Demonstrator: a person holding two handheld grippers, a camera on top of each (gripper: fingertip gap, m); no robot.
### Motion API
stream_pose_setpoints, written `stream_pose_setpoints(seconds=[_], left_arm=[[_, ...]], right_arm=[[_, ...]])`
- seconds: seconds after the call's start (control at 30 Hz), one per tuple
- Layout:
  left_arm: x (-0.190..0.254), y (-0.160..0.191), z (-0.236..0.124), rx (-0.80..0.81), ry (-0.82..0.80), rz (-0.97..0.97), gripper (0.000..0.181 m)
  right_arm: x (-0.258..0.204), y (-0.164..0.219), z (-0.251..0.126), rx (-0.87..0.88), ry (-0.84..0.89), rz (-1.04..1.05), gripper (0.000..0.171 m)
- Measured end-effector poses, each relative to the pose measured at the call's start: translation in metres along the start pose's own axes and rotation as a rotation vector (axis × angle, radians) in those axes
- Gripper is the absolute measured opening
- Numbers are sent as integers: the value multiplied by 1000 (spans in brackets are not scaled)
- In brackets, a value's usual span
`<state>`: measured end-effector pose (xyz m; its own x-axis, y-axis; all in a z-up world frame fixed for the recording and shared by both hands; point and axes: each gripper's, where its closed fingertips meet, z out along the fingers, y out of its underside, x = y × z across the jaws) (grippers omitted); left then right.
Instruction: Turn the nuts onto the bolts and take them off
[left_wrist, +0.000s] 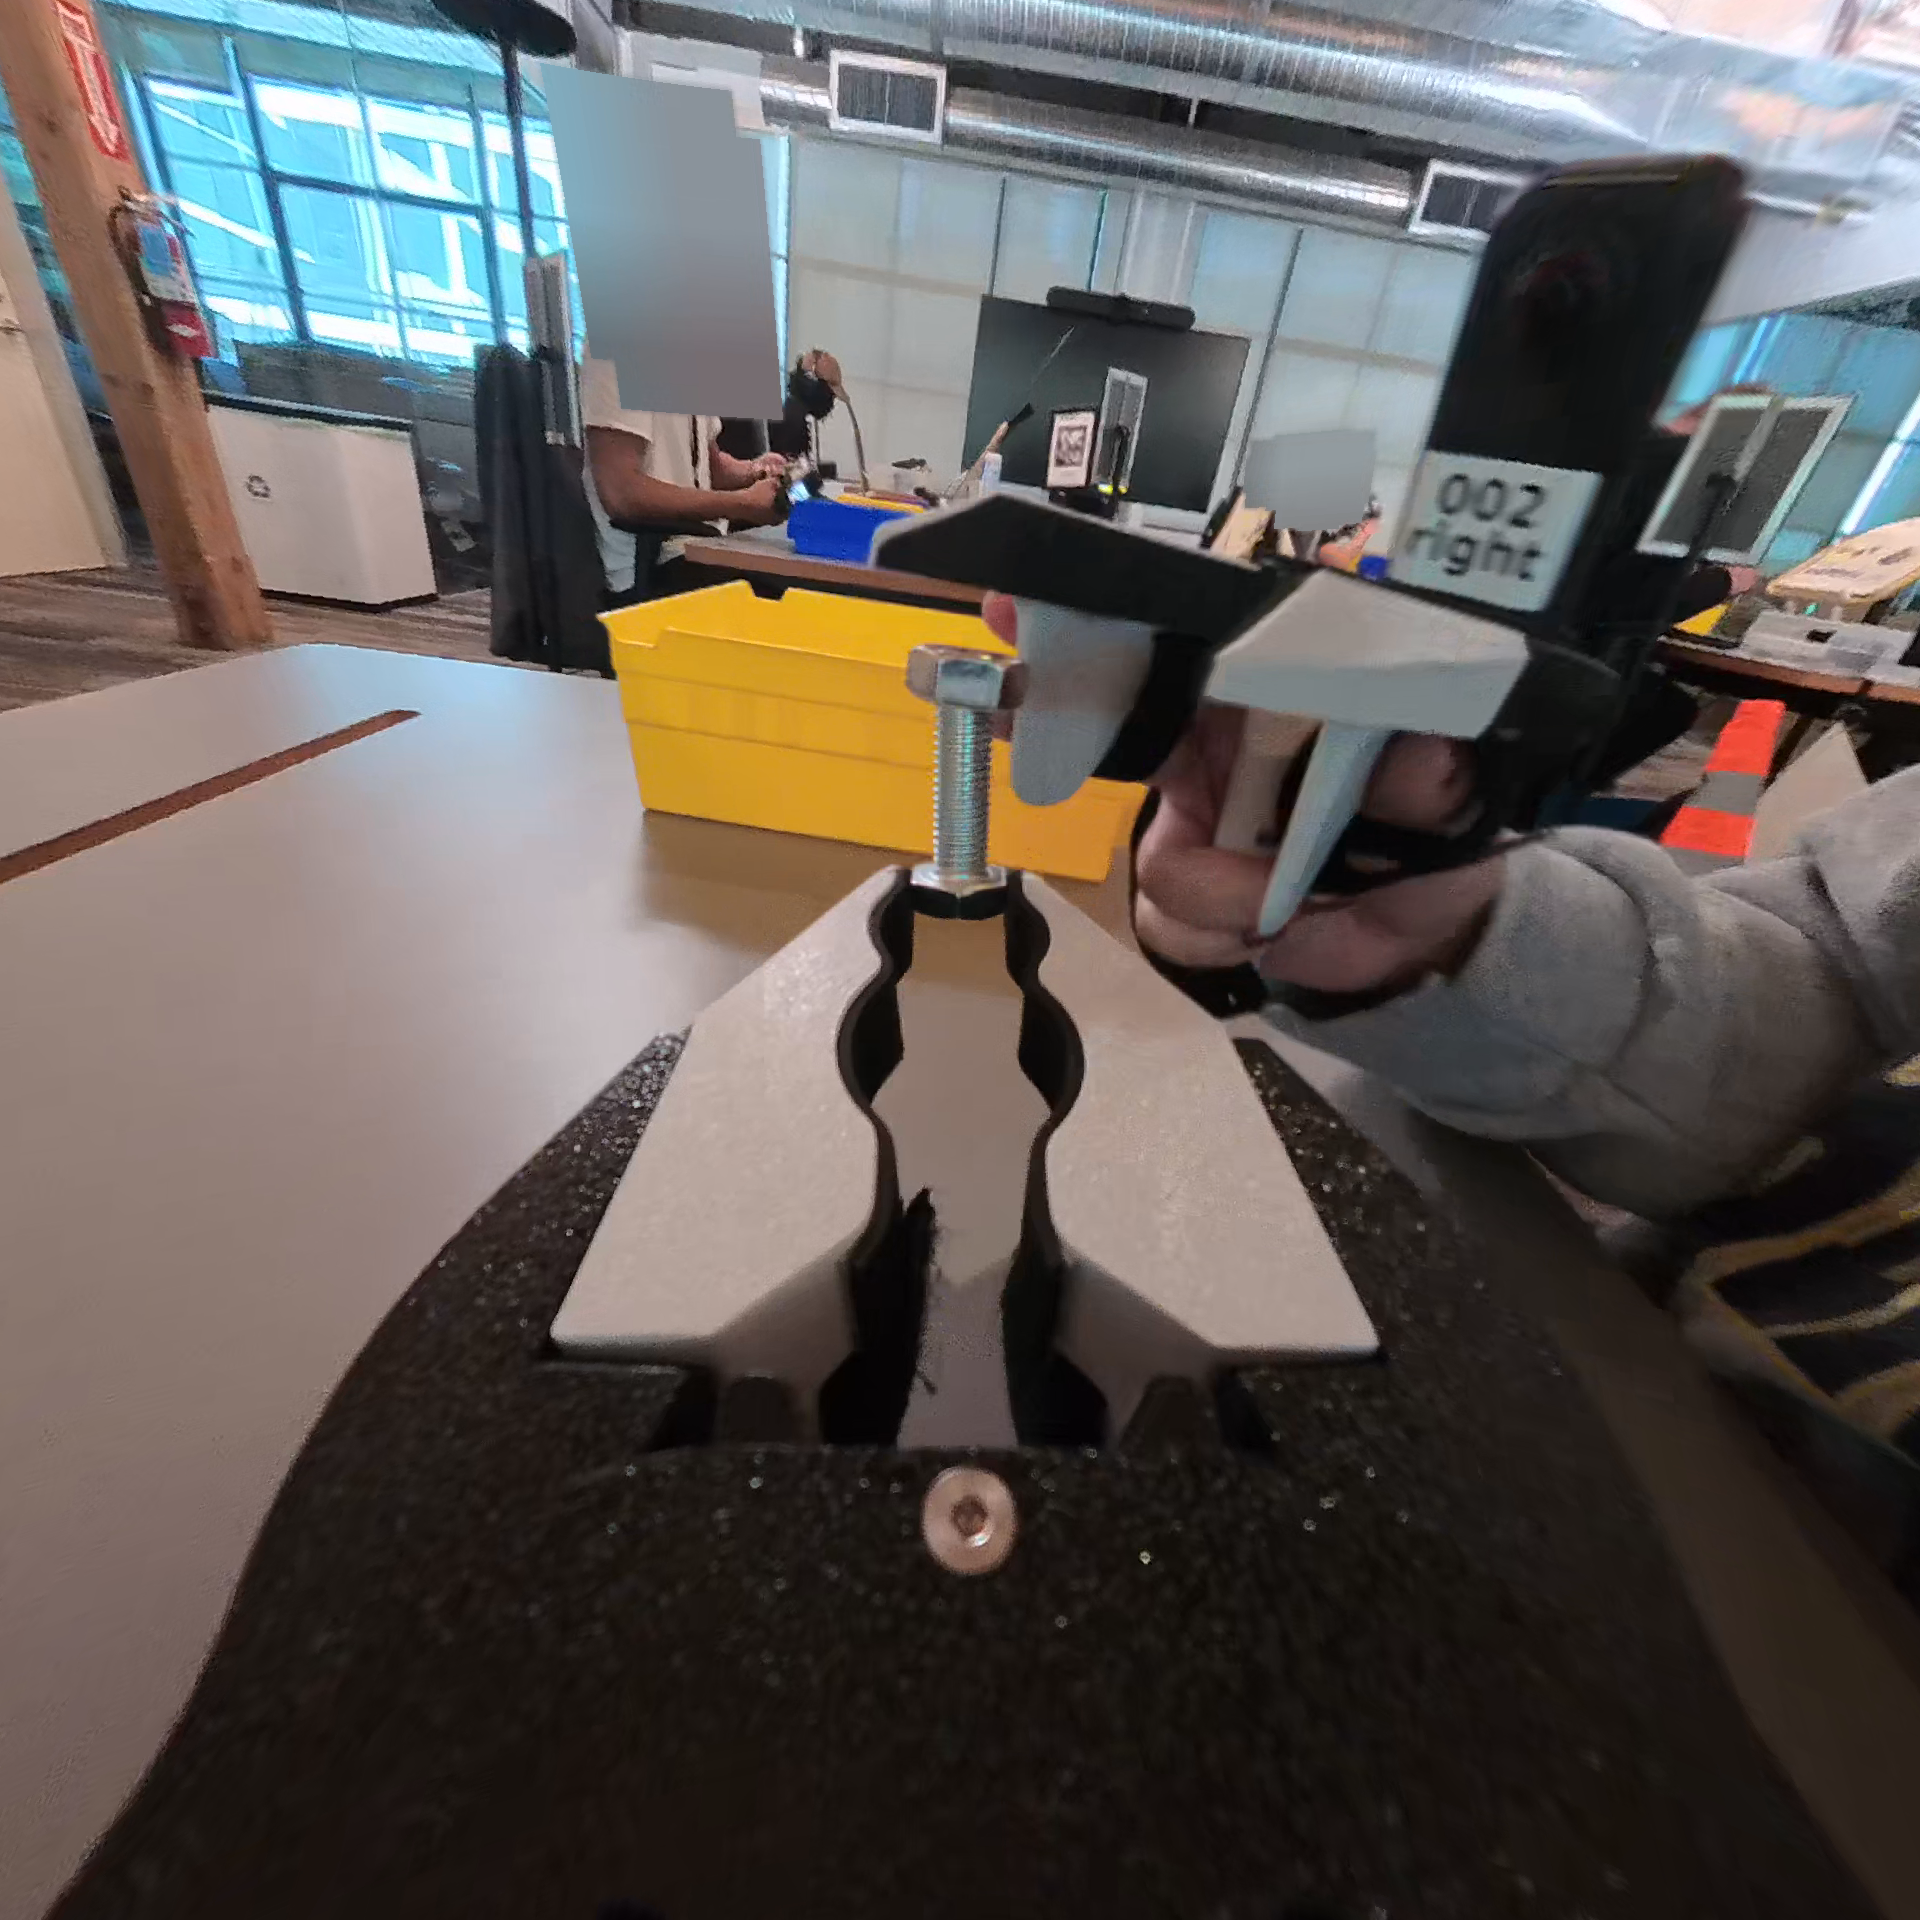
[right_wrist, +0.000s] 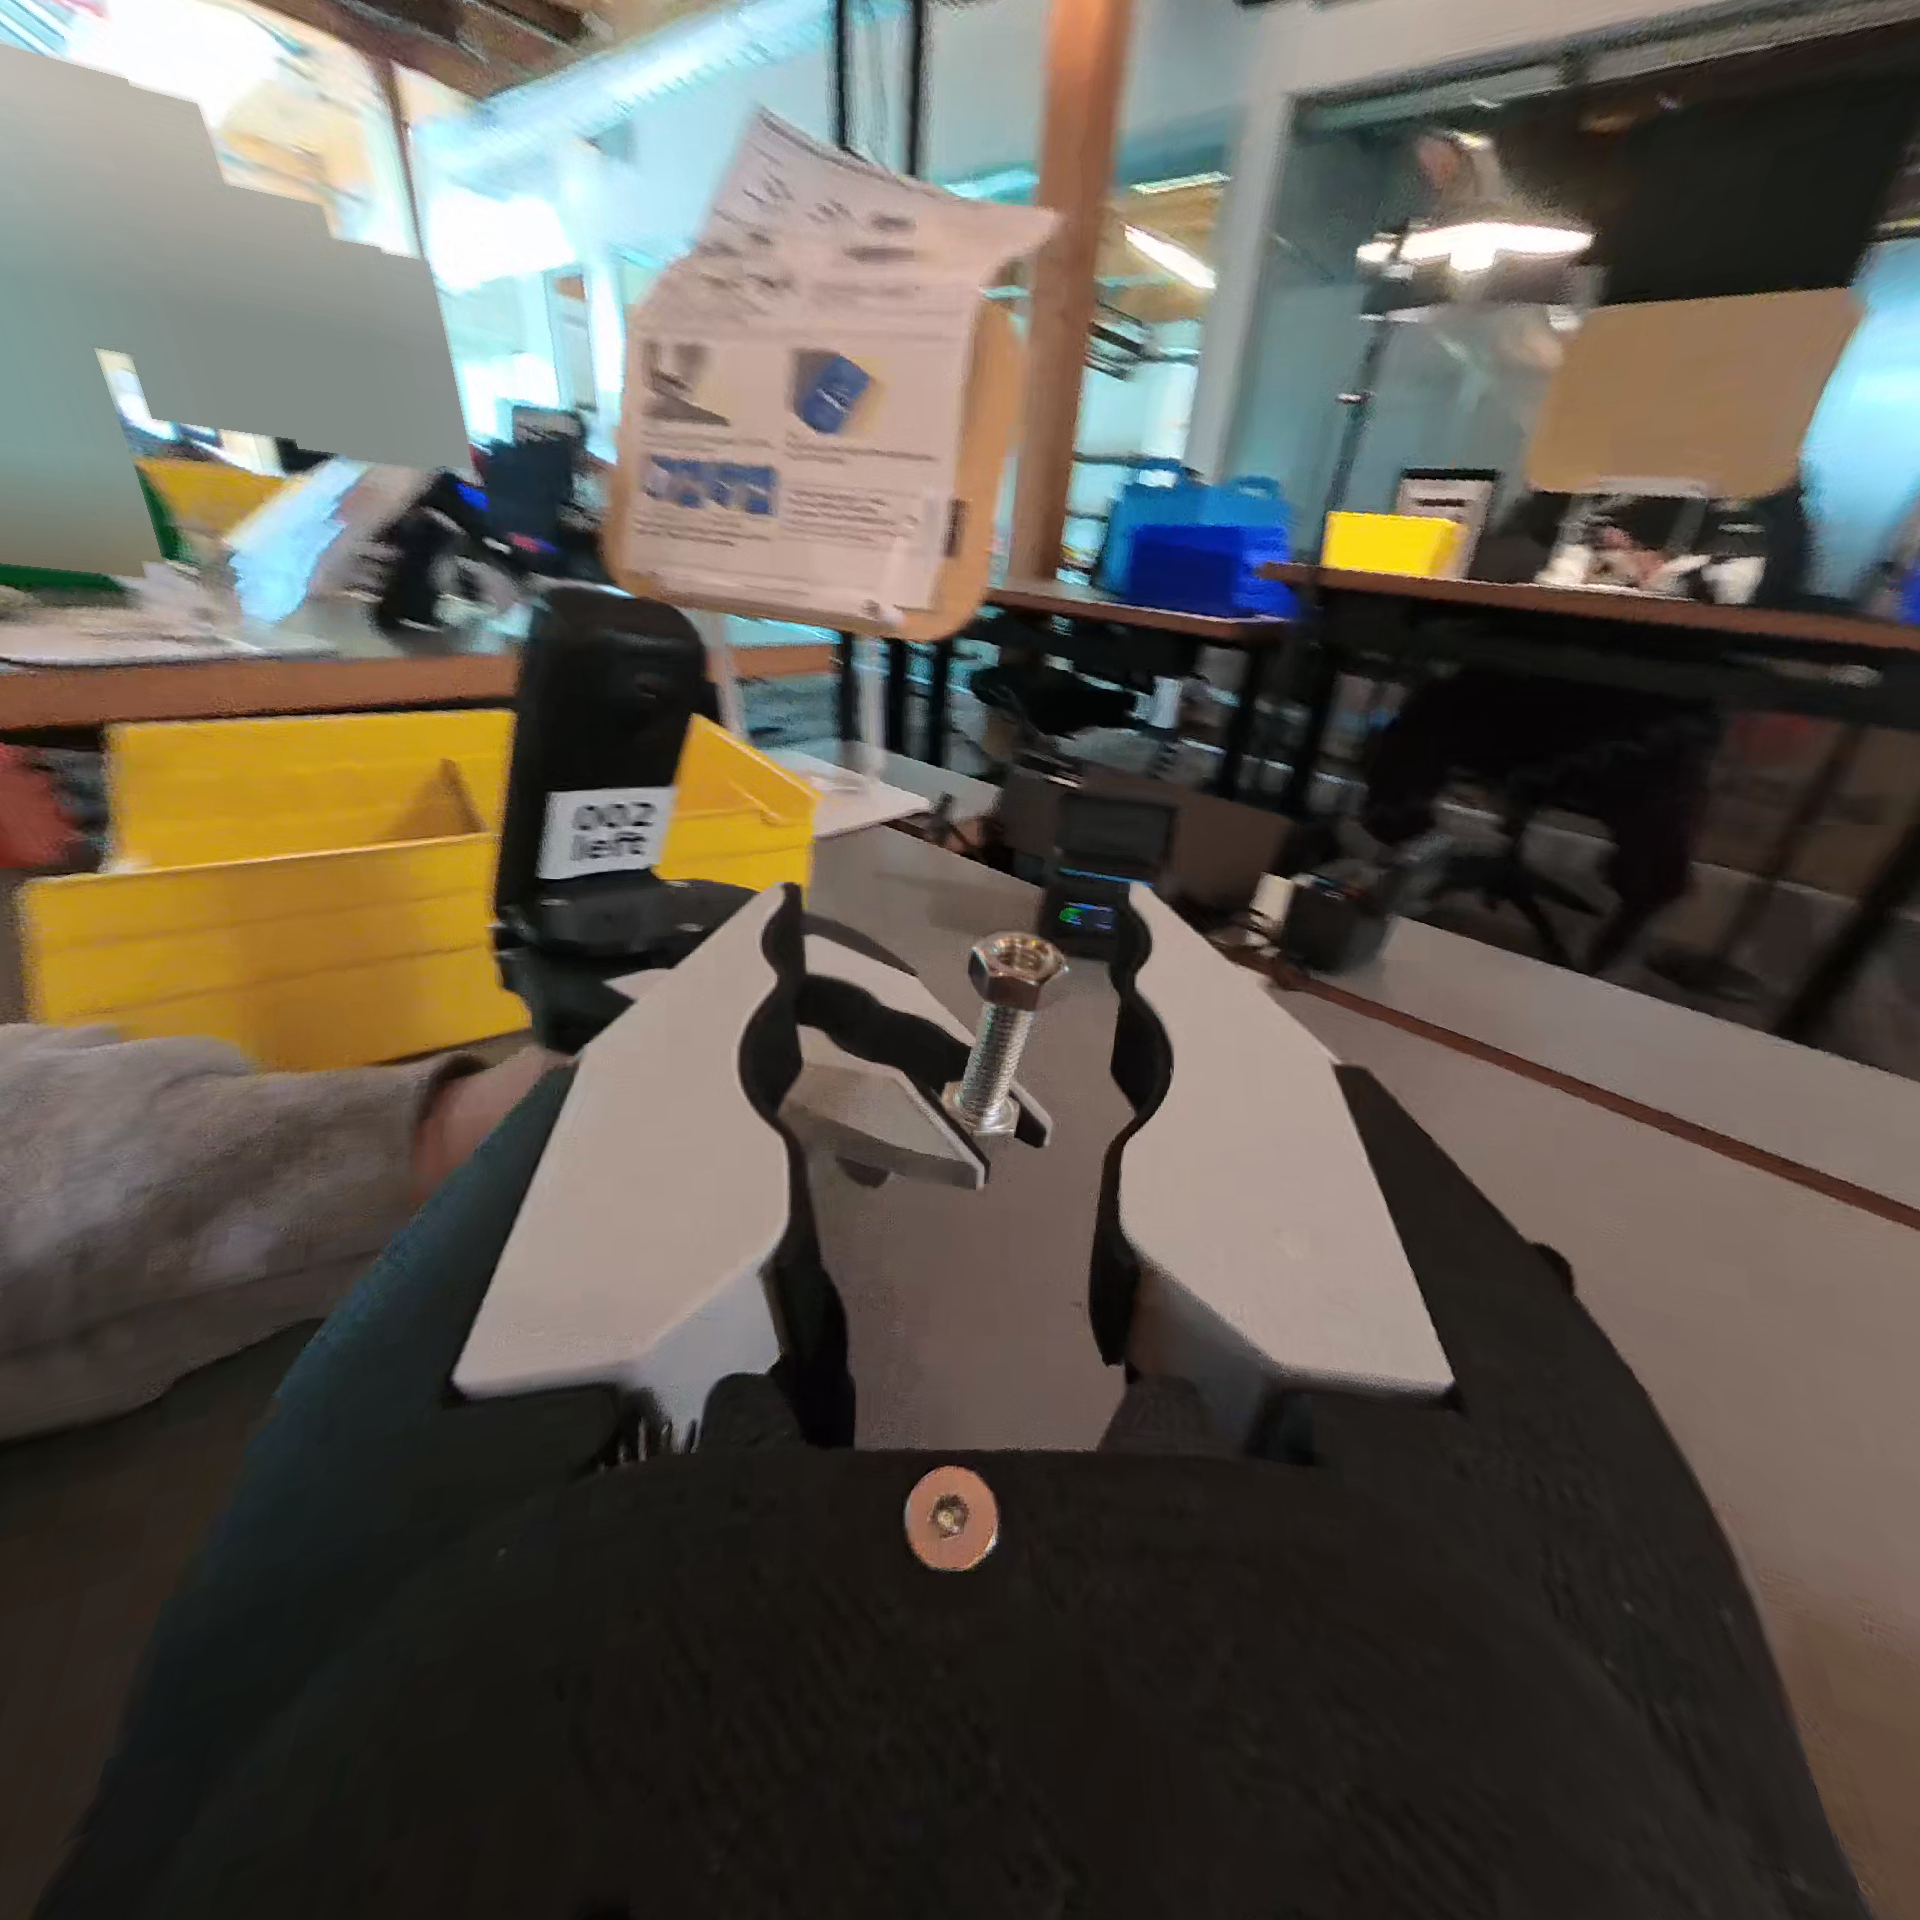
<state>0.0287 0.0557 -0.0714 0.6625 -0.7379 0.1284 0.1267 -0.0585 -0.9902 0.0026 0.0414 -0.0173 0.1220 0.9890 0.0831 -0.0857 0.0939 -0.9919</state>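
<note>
Nearest the lens, lower centre of the left wrist view, your left gripper (left_wrist: 958, 894) pinches the nut (left_wrist: 958, 896) at the foot of the upright bolt (left_wrist: 964, 774). Right of the bolt, your right gripper (left_wrist: 1049, 717) is spread wide beside the bolt's head, holding nothing. The yellow bin (left_wrist: 790, 717) stands behind. Judged progress: the nut sits at the shank's lower end, so most turning onto the bolt remains.

white label on each gripper (left_wrist: 1493, 535), printed sheet (right_wrist: 821, 416) on stand
</note>
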Motion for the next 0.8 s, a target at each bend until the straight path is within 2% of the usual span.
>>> stream_pose_setpoints(seconds=[0.07, 0.17, 0.33, 0.5, 0.8], left_arm=[[1, 4, -2, -32, 38, -4, 15], [3, 15, -7, -102, 97, 8, 15], [-14, 20, -20, -127, 72, -23, 15], [-13, 22, -23, -138, 104, -41, 15], [-14, 24, -21, -156, 110, -60, 15]], right_arm=[[-2, 1, -3, 13, -108, 63, 62], [-5, 12, 0, 14, -244, 51, 71], [-15, 28, 15, 18, -521, 140, 84], [-21, 41, 19, 27, -576, 186, 85], [-30, 31, 14, 93, -601, 177, 81]])
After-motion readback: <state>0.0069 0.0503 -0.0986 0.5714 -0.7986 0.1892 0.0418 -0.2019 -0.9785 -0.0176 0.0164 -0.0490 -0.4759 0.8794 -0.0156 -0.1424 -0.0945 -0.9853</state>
